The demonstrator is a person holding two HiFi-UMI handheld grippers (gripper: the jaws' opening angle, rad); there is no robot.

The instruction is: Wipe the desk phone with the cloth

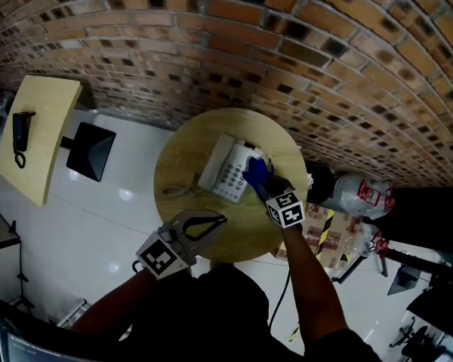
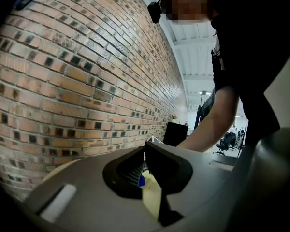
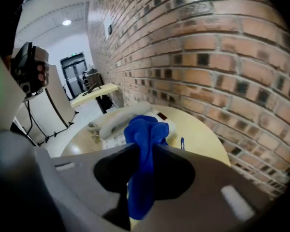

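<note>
R gripper [image 1: 260, 188] pinches blue cloth [image 3: 145, 127] over phone [image 1: 223, 169]; L gripper [image 1: 223, 219] closed, empty.

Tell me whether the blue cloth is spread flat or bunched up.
Bunched: the cloth is a crumpled wad pinched between the right gripper's jaws.

Even, fairly bright indoor light; small glare spots glint on the white floor [image 1: 98, 225] left of the desk [image 1: 181, 164]; a ceiling lamp [image 3: 66, 22] glows far left in the right gripper view; fisheye bowing curves the brick wall [image 1: 287, 44]; corners darken; the left tool [image 2: 146, 151] and right tool [image 3: 144, 146] blur up close.
</note>
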